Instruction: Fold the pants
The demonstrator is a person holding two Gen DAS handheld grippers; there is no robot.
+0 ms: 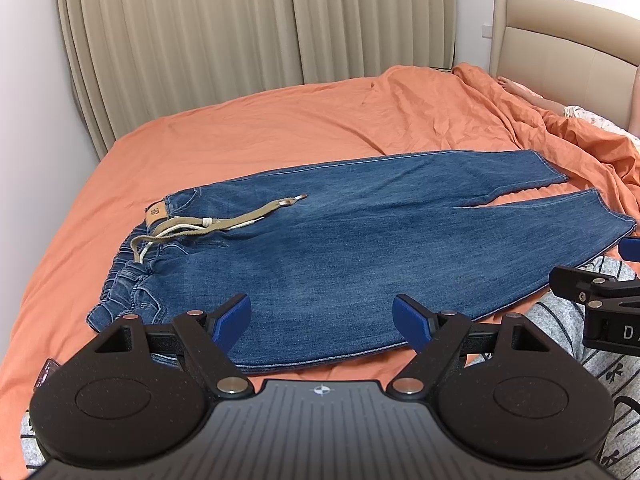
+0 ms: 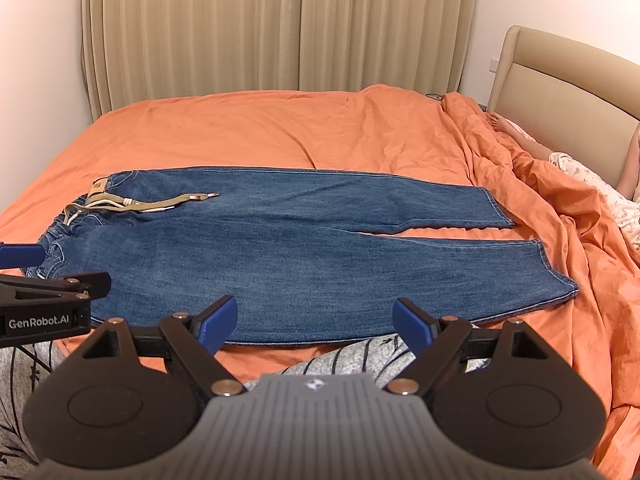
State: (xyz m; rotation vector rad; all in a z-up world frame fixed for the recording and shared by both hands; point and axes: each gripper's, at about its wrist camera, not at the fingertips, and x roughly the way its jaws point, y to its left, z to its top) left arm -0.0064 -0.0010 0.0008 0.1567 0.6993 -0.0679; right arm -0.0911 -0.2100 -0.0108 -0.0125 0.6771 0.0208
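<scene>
Blue jeans lie flat on the orange bed, waistband to the left, both legs spread to the right; they also show in the right wrist view. A tan belt lies loose over the waist. My left gripper is open and empty, hovering over the near edge of the jeans by the waist. My right gripper is open and empty, above the near leg's lower edge. Each gripper shows at the edge of the other's view: the right one in the left wrist view, the left one in the right wrist view.
The orange sheet covers the bed; a bunched orange duvet lies at the right. A person's foot rests by the beige headboard. Curtains hang behind. Grey patterned cloth lies at the near edge.
</scene>
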